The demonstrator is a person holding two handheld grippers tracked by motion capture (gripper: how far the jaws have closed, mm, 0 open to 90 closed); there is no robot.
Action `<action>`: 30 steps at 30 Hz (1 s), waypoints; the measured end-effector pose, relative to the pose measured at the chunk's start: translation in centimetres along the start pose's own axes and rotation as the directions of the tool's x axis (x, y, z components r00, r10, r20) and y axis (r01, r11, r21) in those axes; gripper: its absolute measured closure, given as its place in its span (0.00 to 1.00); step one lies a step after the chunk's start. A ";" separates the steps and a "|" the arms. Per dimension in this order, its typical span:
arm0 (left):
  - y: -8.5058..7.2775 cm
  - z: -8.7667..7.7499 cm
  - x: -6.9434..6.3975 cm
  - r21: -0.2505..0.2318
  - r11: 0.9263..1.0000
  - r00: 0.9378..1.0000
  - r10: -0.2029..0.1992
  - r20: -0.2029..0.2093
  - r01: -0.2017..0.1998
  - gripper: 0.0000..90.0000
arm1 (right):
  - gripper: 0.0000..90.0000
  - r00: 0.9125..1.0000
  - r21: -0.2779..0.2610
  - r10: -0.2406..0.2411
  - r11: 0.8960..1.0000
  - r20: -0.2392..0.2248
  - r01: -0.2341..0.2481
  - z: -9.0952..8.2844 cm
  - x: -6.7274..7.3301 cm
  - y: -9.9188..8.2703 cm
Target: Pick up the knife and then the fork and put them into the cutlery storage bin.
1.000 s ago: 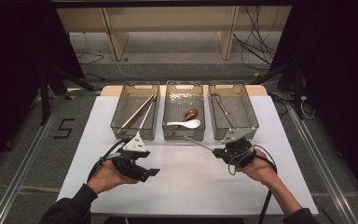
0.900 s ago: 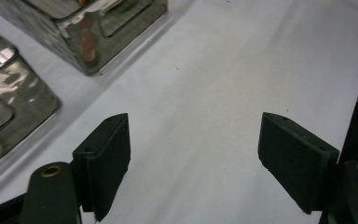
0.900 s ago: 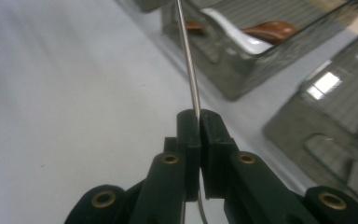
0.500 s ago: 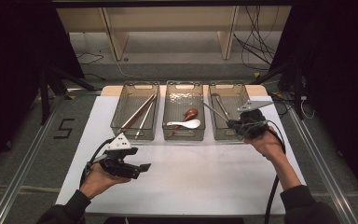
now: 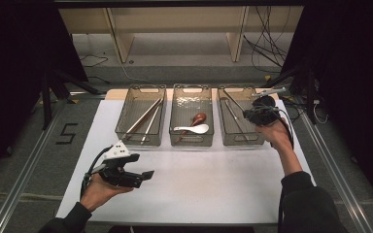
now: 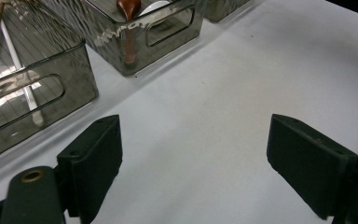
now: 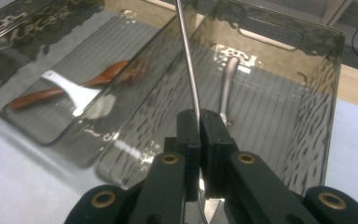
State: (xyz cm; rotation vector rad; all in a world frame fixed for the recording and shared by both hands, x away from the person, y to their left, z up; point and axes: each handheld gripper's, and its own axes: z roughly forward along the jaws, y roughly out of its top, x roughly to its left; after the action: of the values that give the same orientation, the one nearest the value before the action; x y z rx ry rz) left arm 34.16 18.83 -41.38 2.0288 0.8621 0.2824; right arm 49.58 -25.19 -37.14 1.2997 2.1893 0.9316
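My right gripper (image 5: 247, 113) is shut on a thin metal utensil (image 7: 189, 60), whose long stem sticks up and away from the jaws. It hangs over the right-hand clear tray (image 5: 243, 142), where another metal utensil (image 7: 228, 79) lies on the floor. My left gripper (image 5: 143, 177) hovers low over the white mat (image 5: 213, 179) at the front left. Its jaws have just been opening and nothing is between them; in the left gripper view the left gripper (image 6: 193, 158) frames bare mat.
The left tray (image 5: 141, 141) holds chopsticks (image 5: 145, 119). The middle tray (image 5: 191, 143) holds a brown spoon (image 5: 197, 118) and a white spoon (image 5: 194, 129). All trays stand in a row at the mat's far edge. Dark floor and rails flank the table.
My right hand has carried the metal utensil from the mat's front right up to over the right tray. My left hand has drifted a little leftward and its jaws stand wider.
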 end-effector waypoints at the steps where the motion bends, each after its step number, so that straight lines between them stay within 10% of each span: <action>1: 0.0 0.0 0.0 -0.002 1.000 1.000 0.000 0.001 0.000 0.20 | 0.98 1.000 0.002 0.011 1.000 0.006 -0.011 0.2 -0.2 0.0; 30: -0.6 -0.2 -0.1 -0.015 0.999 1.000 -0.029 0.010 0.029 0.18 | 0.97 0.990 0.065 0.125 0.989 0.066 -0.129 3.8 -1.9 0.3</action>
State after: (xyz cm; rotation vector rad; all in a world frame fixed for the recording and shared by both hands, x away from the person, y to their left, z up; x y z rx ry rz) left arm 33.75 19.13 -41.71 2.0005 0.8802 0.2613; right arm 53.12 -25.51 -39.52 1.4959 2.1293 0.8563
